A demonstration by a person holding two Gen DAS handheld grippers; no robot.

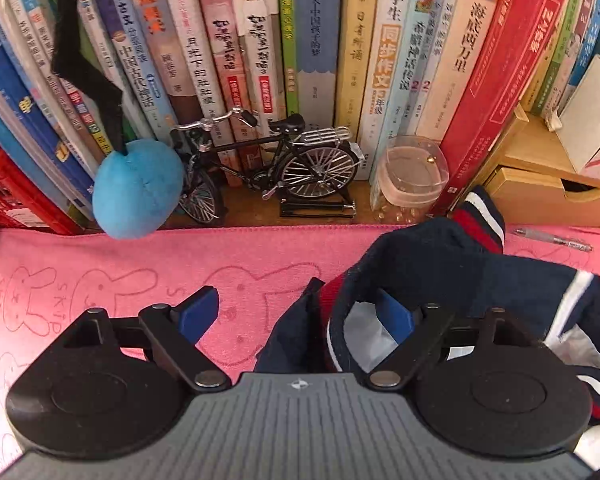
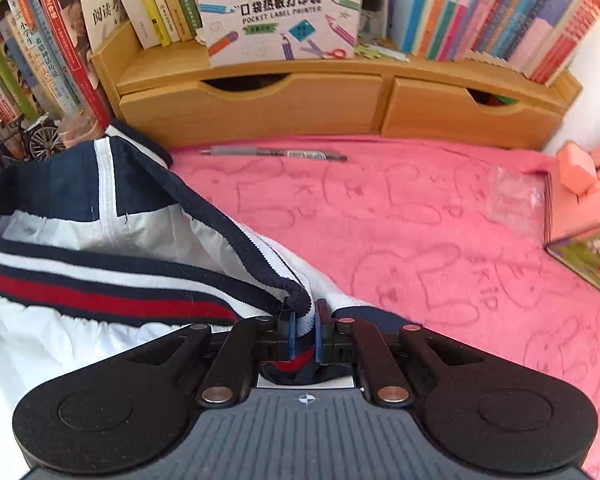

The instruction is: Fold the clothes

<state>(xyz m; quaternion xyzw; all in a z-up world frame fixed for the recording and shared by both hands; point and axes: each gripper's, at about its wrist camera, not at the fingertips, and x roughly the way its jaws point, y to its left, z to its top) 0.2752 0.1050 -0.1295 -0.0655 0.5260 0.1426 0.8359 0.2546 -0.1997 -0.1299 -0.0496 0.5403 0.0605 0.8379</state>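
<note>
A navy garment (image 1: 452, 264) with red and white striped ribbing and a white lining lies bunched on the pink towel (image 1: 140, 264). My left gripper (image 1: 300, 316) is open; its right finger sits inside the garment's opening and a fold of navy cloth hangs between the jaws, ungripped. In the right wrist view the garment (image 2: 100, 240) spreads to the left, and my right gripper (image 2: 305, 328) is shut on its striped ribbed hem (image 2: 300, 308).
Books (image 1: 320, 40) line the back, with a model bicycle (image 1: 268, 164), a blue plush ball (image 1: 138, 188) and a clear jar (image 1: 412, 176). A wooden drawer unit (image 2: 340, 108), a pen (image 2: 276, 154), a plastic wrapper (image 2: 512, 192) and a pink box (image 2: 584, 196) show in the right view.
</note>
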